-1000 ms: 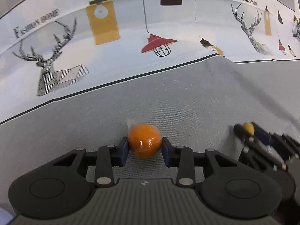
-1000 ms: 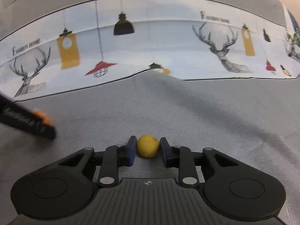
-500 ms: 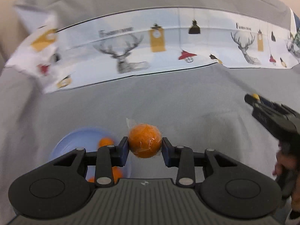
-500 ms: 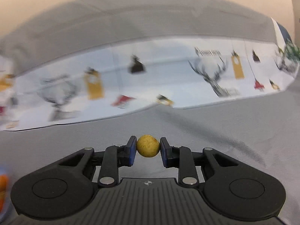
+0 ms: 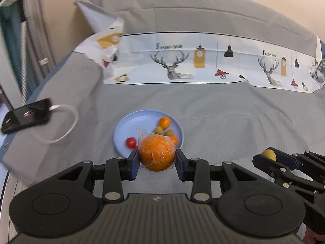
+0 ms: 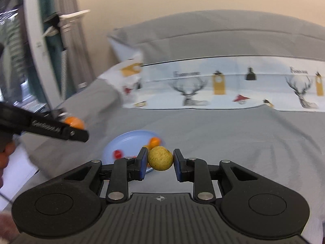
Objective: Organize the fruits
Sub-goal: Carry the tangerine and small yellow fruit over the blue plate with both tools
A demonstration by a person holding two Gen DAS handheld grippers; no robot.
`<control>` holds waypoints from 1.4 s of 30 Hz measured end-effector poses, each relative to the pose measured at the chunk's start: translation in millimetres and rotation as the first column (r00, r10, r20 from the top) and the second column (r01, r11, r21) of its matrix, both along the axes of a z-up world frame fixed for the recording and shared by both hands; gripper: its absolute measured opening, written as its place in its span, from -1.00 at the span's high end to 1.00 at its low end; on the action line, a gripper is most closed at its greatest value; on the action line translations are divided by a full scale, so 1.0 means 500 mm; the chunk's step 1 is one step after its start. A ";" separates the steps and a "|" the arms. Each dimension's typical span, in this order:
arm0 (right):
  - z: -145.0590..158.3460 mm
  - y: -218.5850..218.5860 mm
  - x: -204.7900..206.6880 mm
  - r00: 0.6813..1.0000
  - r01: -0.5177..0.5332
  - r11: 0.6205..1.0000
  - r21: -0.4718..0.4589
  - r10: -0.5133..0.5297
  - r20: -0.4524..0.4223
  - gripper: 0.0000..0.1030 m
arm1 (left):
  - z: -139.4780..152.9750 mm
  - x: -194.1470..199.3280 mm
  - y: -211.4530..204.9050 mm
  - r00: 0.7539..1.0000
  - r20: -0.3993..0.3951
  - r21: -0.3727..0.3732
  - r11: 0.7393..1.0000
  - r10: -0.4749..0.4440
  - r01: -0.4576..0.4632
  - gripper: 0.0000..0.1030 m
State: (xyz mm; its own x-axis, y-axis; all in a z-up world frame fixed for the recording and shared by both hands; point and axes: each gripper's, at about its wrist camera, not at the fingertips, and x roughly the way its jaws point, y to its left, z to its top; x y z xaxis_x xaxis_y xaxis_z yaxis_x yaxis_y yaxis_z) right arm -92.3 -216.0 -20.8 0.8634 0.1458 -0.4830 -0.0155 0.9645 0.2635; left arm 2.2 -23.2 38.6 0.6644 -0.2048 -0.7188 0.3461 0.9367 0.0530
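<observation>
My left gripper (image 5: 156, 160) is shut on a plastic-wrapped orange (image 5: 156, 155), held above the near edge of a light blue plate (image 5: 130, 125). On the plate lie a red cherry tomato (image 5: 130, 142), a small orange fruit (image 5: 164, 122) and a few other small fruits. My right gripper (image 6: 160, 159) is shut on a small yellow fruit (image 6: 160, 158), with the blue plate (image 6: 126, 142) just beyond it on the left. The right gripper (image 5: 268, 156) appears at the right edge of the left wrist view, and the left gripper with its orange (image 6: 73, 122) at the left of the right wrist view.
Everything rests on a bed with a grey sheet (image 5: 233, 118). A white patterned fold with deer and lamps (image 5: 203, 65) runs across the back, below grey pillows. A black phone (image 5: 24, 116) with a white cable (image 5: 69, 126) lies on the left edge.
Both grippers have risen and swung left with their fruits still held. The blue plate, the phone and the bed's left edge have come into view.
</observation>
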 end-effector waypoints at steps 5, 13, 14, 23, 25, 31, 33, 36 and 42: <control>0.025 0.066 -0.052 0.999 -0.052 0.998 -0.041 0.052 0.003 0.45 | 0.003 -0.064 0.065 0.999 0.014 -0.030 0.999 0.032 -0.032 0.21; 0.054 0.124 -0.105 0.995 -0.083 0.989 -0.121 0.088 0.037 0.45 | 0.027 -0.111 0.107 0.996 0.053 -0.097 0.993 0.066 -0.061 0.21; 0.056 0.126 -0.108 0.995 -0.083 0.988 -0.127 0.089 0.040 0.45 | 0.031 -0.115 0.107 0.996 0.063 -0.098 0.994 0.063 -0.057 0.21; 0.059 0.135 -0.113 0.995 -0.087 0.986 -0.144 0.094 0.045 0.45 | 0.036 -0.129 0.098 0.995 0.084 -0.094 0.995 0.046 -0.038 0.21; 0.058 0.135 -0.113 0.995 -0.087 0.986 -0.142 0.094 0.041 0.45 | 0.033 -0.126 0.098 0.996 0.082 -0.094 0.995 0.046 -0.038 0.21; 0.058 0.133 -0.105 0.995 -0.091 0.986 -0.137 0.096 0.030 0.45 | 0.027 -0.119 0.094 0.997 0.072 -0.091 0.995 0.042 -0.035 0.21; 0.055 0.132 -0.101 0.995 -0.091 0.987 -0.132 0.095 0.023 0.45 | 0.024 -0.114 0.092 0.997 0.066 -0.088 0.995 0.041 -0.035 0.21; 0.051 0.130 -0.093 0.996 -0.092 0.988 -0.124 0.094 0.011 0.45 | 0.019 -0.106 0.090 0.997 0.058 -0.084 0.996 0.041 -0.036 0.21; 0.039 0.127 -0.075 0.995 -0.095 0.989 -0.117 0.095 -0.012 0.45 | 0.006 -0.089 0.083 0.999 0.035 -0.072 0.997 0.040 -0.037 0.21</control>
